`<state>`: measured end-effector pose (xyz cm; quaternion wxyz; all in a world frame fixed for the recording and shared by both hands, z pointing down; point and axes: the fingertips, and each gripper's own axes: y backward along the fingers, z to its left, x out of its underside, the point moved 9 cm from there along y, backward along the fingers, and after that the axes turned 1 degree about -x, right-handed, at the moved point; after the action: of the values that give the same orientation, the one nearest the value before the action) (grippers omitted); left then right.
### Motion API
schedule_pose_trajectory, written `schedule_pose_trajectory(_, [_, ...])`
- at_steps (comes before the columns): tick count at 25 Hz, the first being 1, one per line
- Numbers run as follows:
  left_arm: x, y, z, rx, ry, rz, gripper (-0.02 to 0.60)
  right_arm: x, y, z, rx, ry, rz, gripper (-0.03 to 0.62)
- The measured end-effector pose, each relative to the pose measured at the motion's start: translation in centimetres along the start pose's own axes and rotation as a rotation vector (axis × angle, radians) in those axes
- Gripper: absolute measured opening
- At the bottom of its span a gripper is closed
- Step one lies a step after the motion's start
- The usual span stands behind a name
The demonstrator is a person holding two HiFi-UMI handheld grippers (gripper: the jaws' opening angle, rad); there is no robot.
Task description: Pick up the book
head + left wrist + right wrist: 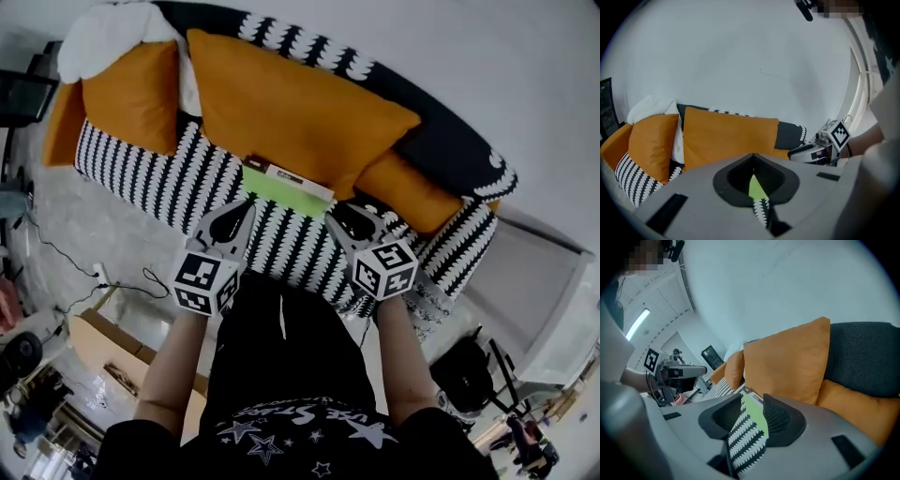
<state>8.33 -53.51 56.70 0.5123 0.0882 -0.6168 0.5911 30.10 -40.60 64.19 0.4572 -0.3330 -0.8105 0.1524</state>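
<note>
1. The left gripper [246,206] is hovering over the black-and-white sofa seat [159,169], near the left end of the green book [286,186]. Its jaws are meeting at the tips and gripping nothing.
2. The green book is lying flat on that seat between the two grippers, with its far edge tucked against the big orange cushion [291,108].
3. The right gripper [333,217] is pointing at the book's right end with its jaws partly apart. The green cover is showing through the gap, but nothing is being pinched.
4. The book is looking thin, stiff and light, and its smooth cover may be slippery. The soft seat will probably be giving way beneath it. I'd be taking the near long edge or the right corner, slipping one jaw underneath and pinching cover and pages together.
</note>
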Motion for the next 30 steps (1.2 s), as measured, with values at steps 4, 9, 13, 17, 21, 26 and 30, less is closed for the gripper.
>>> schedule_pose_trajectory(4, [0.5, -1.2, 0.7, -0.007, 0.006, 0.014, 0.006, 0.9, -1.4, -0.7, 0.039, 0.104, 0.061, 0.209])
schedule_pose_trajectory(9, [1.0, -2.5, 1.1, 0.001, 0.004, 0.037, 0.006, 2.1, -3.0, -1.7, 0.05, 0.136, 0.103, 0.268])
schedule_pose_trajectory(13, [1.6, -3.5, 1.5, 0.0, 0.015, 0.05, 0.006, 3.1, -4.1, -2.8, 0.034, 0.123, 0.089, 0.275])
schedule_pose_trajectory(17, [2.3, -4.4, 2.1, 0.002, 0.006, 0.072, 0.006, 4.1, -5.1, -3.8, 0.026, 0.127, 0.109, 0.275])
schedule_pose_trajectory(21, [3.2, -5.4, 2.6, 0.007, 0.007, 0.09, 0.006, 5.5, -6.1, -5.1, 0.028, 0.13, 0.144, 0.275])
schedule_pose_trajectory(26, [4.5, -5.9, 2.5, 0.023, 0.016, 0.1, 0.006, 7.3, -7.2, -6.0, 0.015, 0.138, 0.148, 0.275])
schedule_pose_trajectory(30, [5.3, -6.2, 2.6, 0.038, 0.011, 0.108, 0.006, 7.9, -8.0, -6.2, -0.003, 0.131, 0.121, 0.275])
